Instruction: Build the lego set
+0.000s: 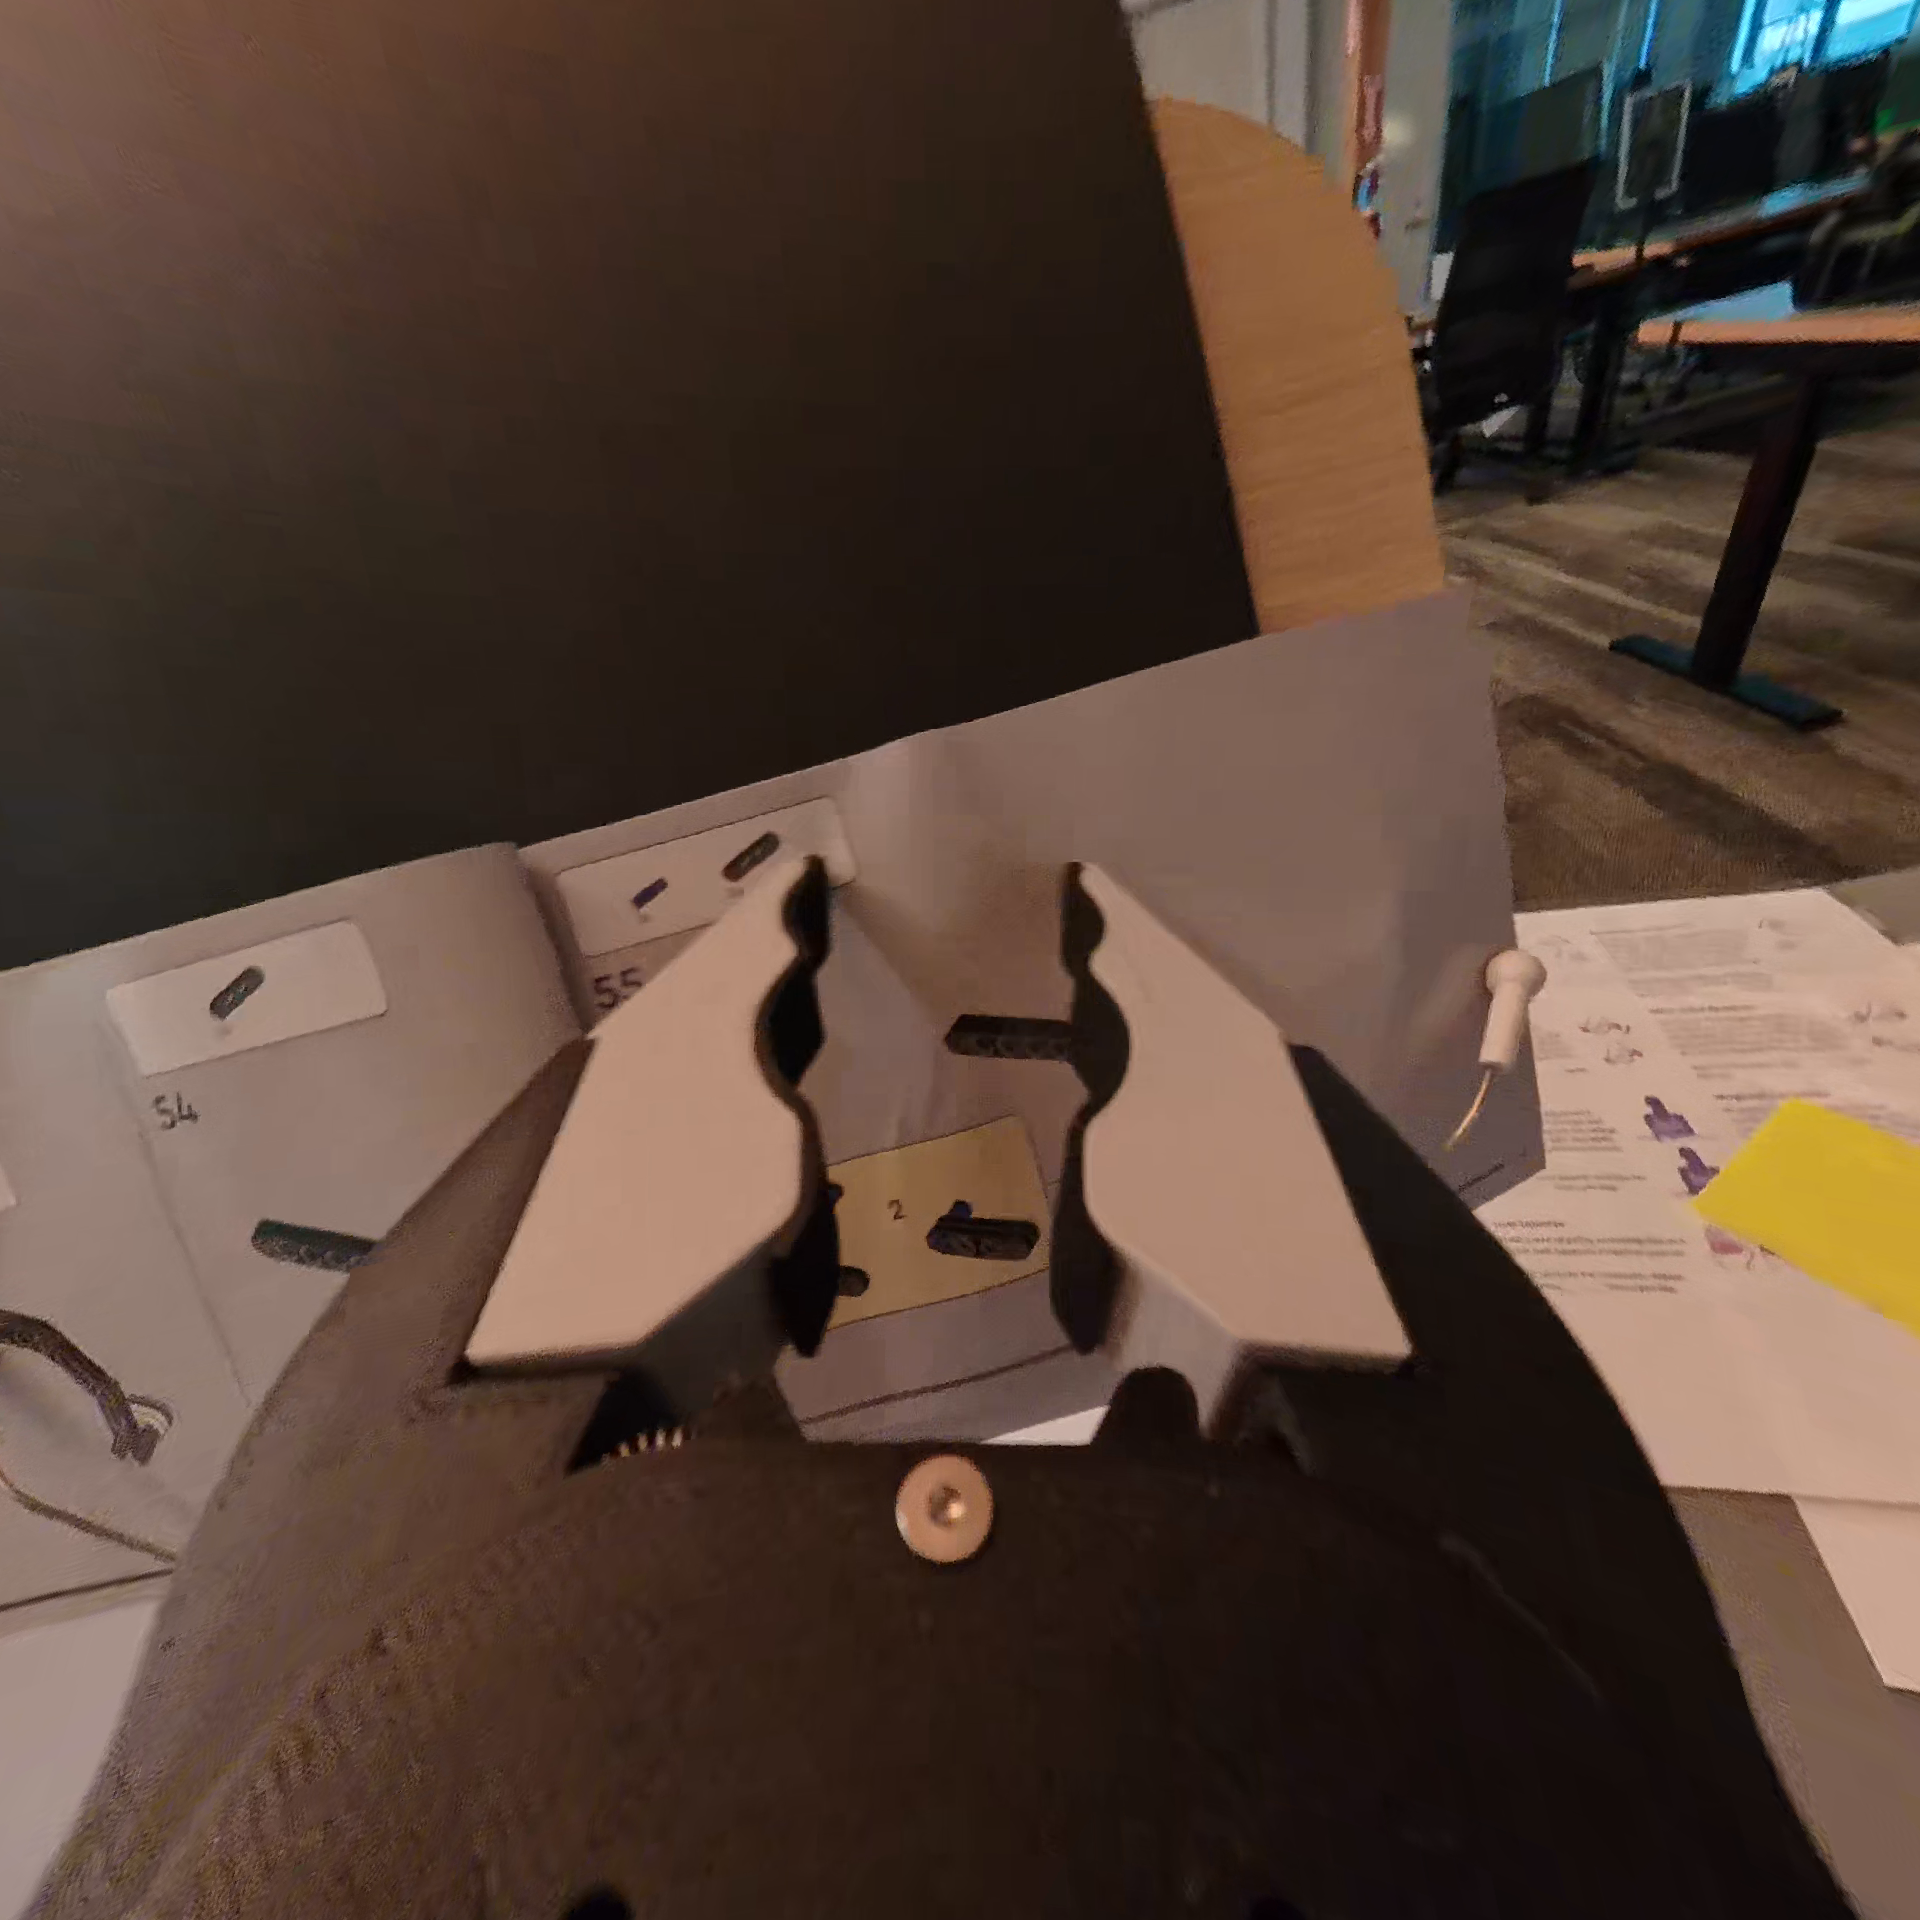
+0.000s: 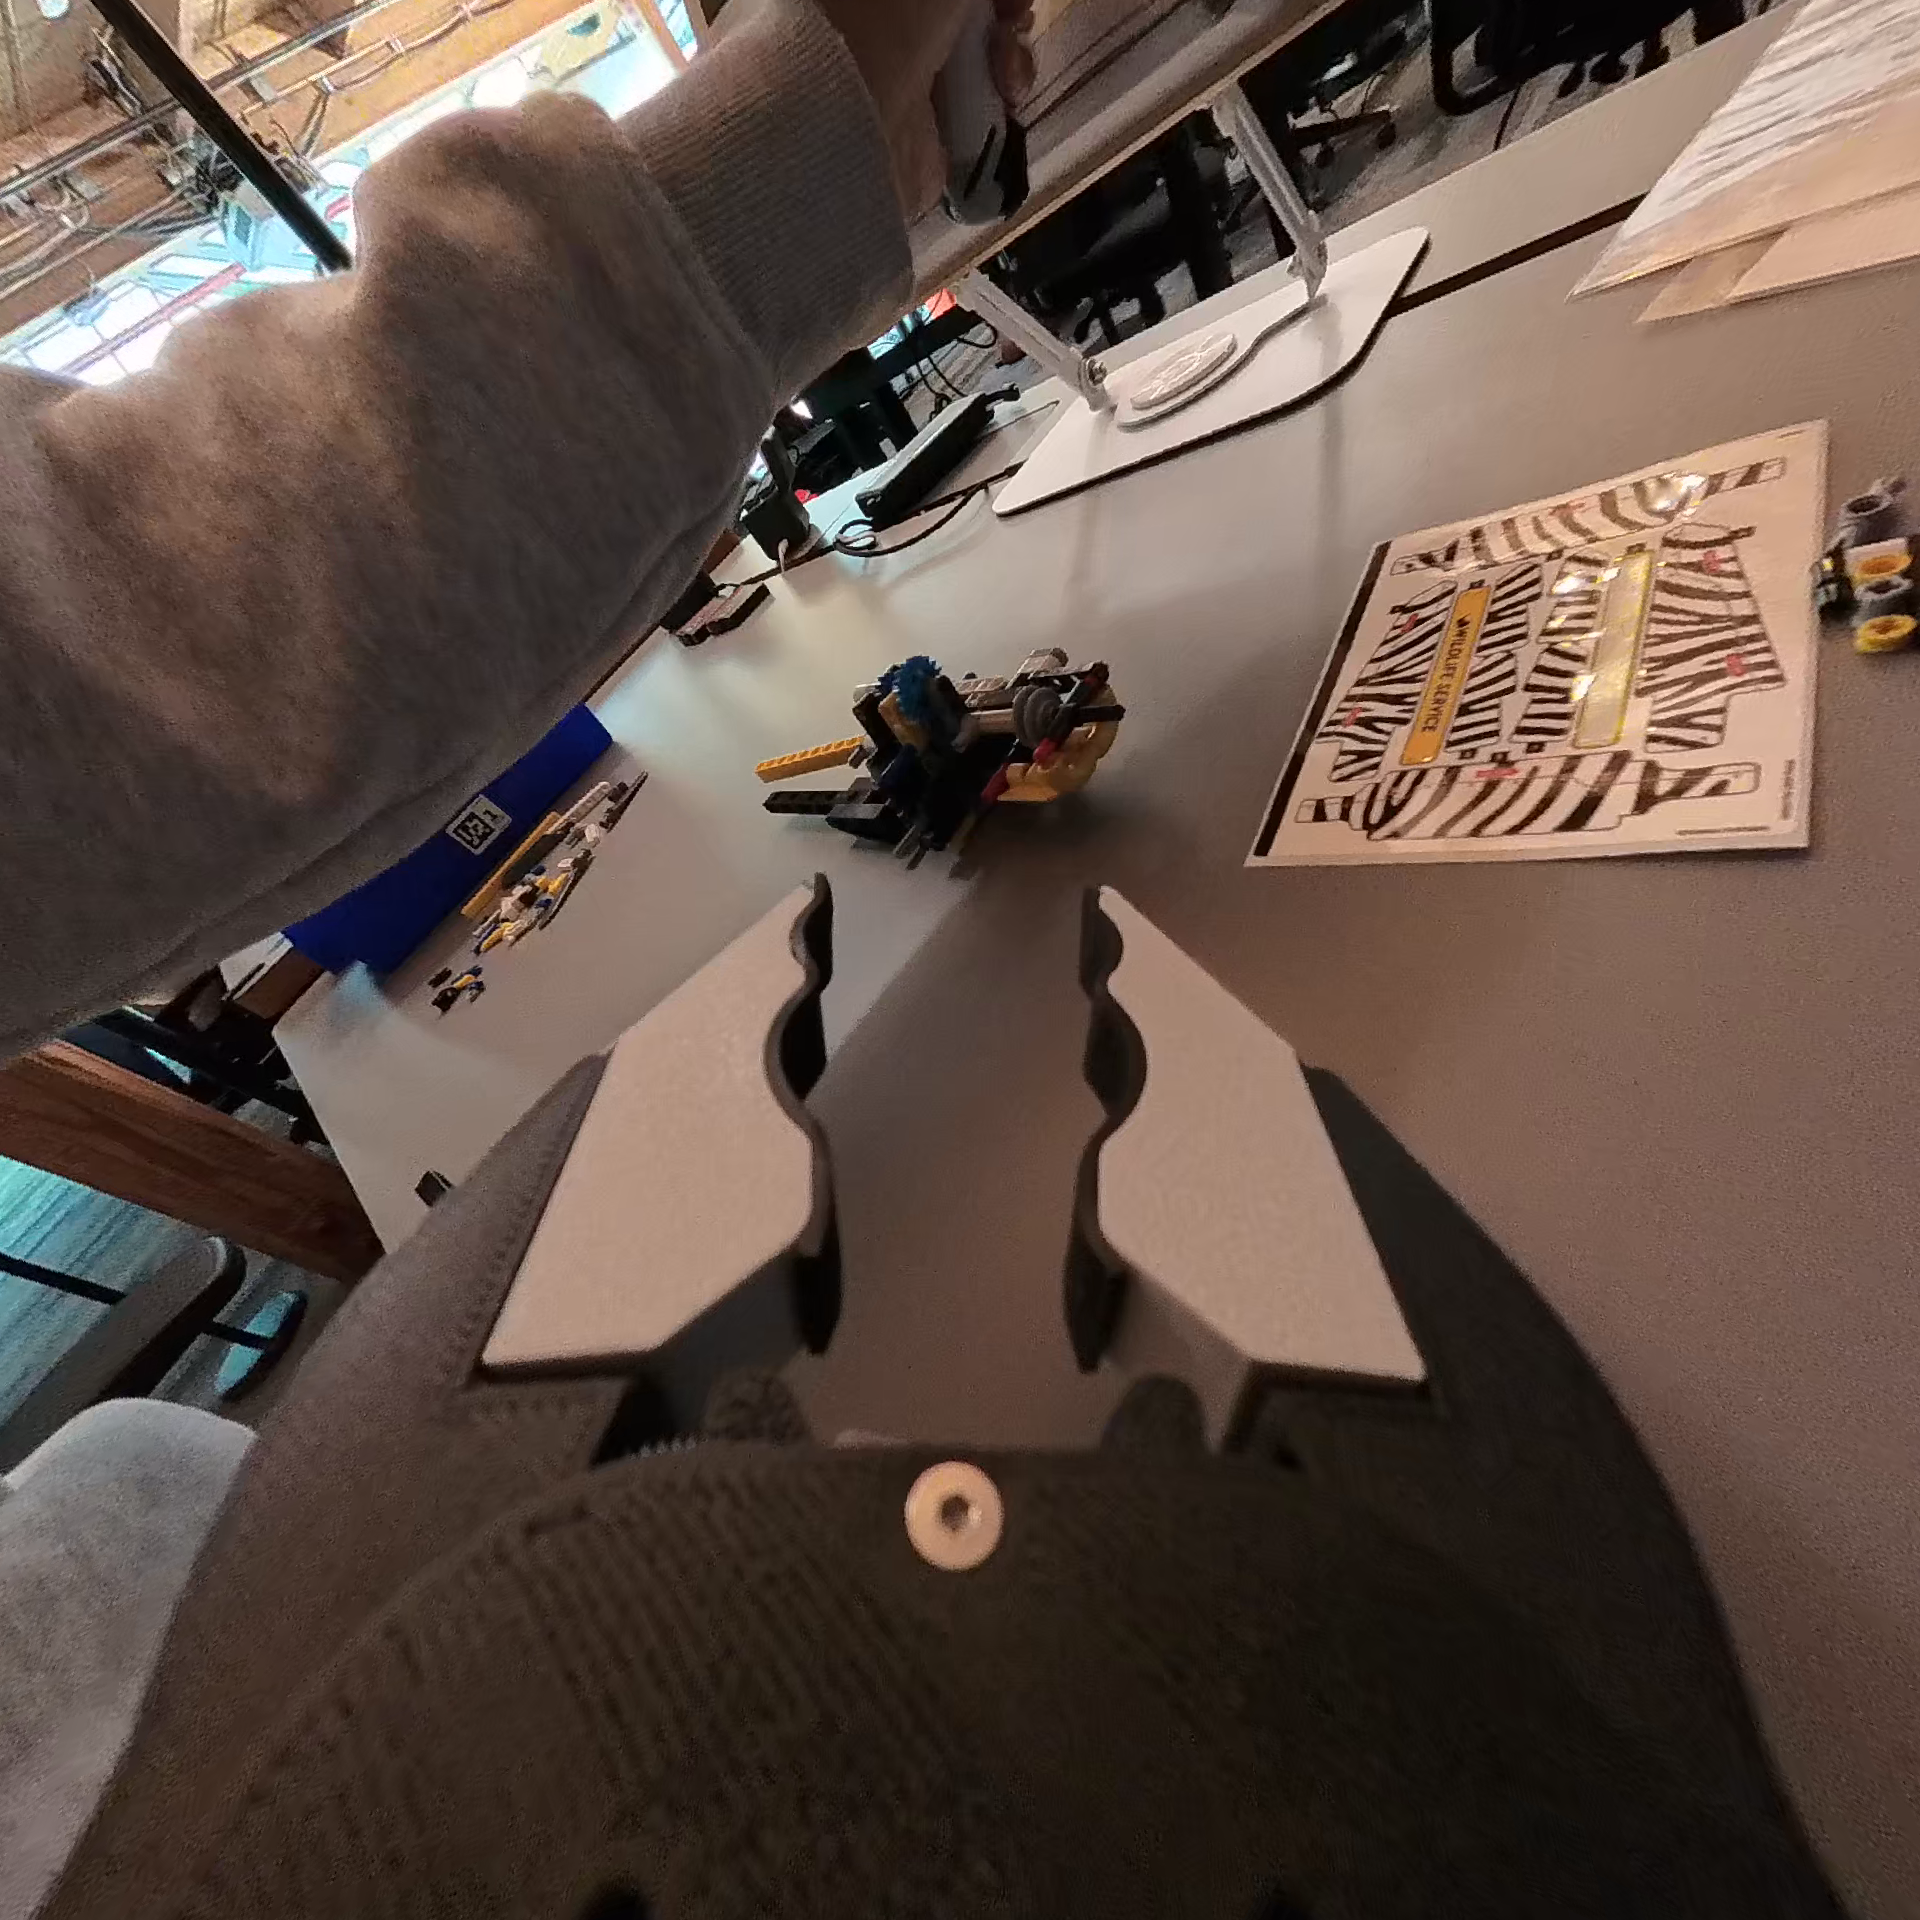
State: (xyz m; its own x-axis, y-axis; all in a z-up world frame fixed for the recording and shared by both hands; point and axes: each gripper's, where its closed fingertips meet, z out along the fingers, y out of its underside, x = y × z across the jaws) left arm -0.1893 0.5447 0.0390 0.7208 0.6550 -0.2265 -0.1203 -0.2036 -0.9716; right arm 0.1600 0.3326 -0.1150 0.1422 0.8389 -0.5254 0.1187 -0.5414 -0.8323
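In the left wrist view my left gripper [image 1: 945,883] is open and empty, pointing at an open instruction booklet [image 1: 1195,831] that lies in front of a dark screen. In the right wrist view my right gripper [image 2: 956,894] is open and empty above the grey table [image 2: 1558,1143]. A partly built black, yellow and grey lego model [image 2: 956,743] lies just beyond its tips. Several loose lego pieces [image 2: 540,873] lie farther left beside a blue box [image 2: 447,862]. A zebra-striped sticker sheet [image 2: 1558,665] lies to the right, with a small lego sub-assembly [image 2: 1870,587] at the right edge.
A grey sleeve [image 2: 395,499] crosses the upper left of the right wrist view. A white monitor stand base [image 2: 1226,384] sits at the far side of the table. Printed papers [image 1: 1704,1247], a yellow sheet [image 1: 1839,1195] and a white pin-like object [image 1: 1507,997] lie right of the booklet. The tips of one gripper are about 45 cm away from the tips of the other.
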